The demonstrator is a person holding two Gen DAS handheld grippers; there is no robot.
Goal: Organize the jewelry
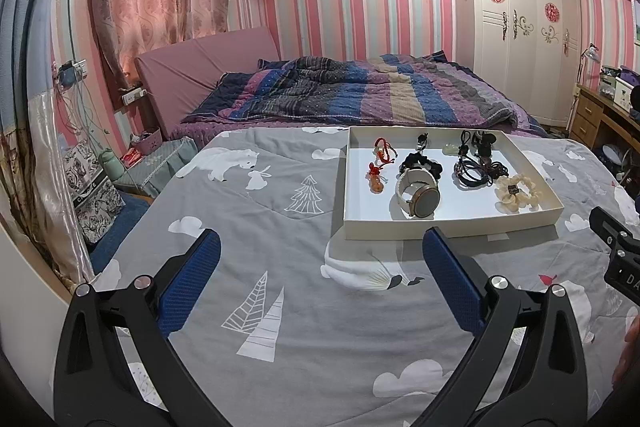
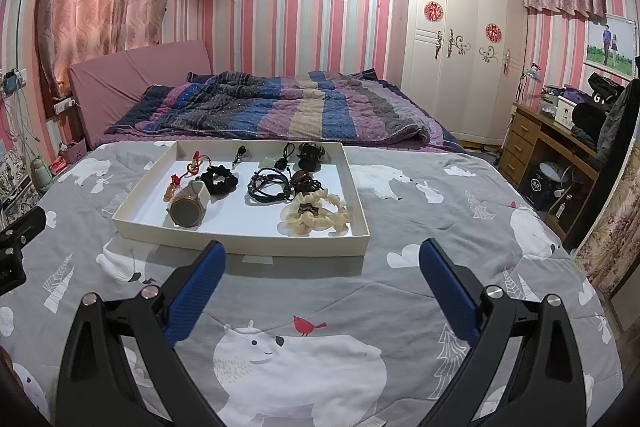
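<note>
A shallow white tray (image 1: pixel 444 227) (image 2: pixel 240 245) sits on the grey printed blanket. In it lie a white-strapped watch (image 1: pixel 418 194) (image 2: pixel 188 207), a cream scrunchie (image 1: pixel 518 193) (image 2: pixel 316 213), a black scrunchie (image 1: pixel 420 163) (image 2: pixel 219 179), dark cord bracelets (image 1: pixel 478 171) (image 2: pixel 270 185), red cord charms (image 1: pixel 384 151) (image 2: pixel 192 163) and an orange pendant (image 1: pixel 377 182). My left gripper (image 1: pixel 322 239) is open and empty, short of the tray's near left corner. My right gripper (image 2: pixel 322 251) is open and empty, just before the tray's near edge.
The grey blanket (image 1: pixel 260 227) (image 2: pixel 400 287) covers a raised surface before a bed with a striped quilt (image 1: pixel 340 91). A white wardrobe (image 2: pixel 460 39) and a cluttered wooden desk (image 2: pixel 560 147) stand at the right. Bags and cables sit low left (image 1: pixel 92 187).
</note>
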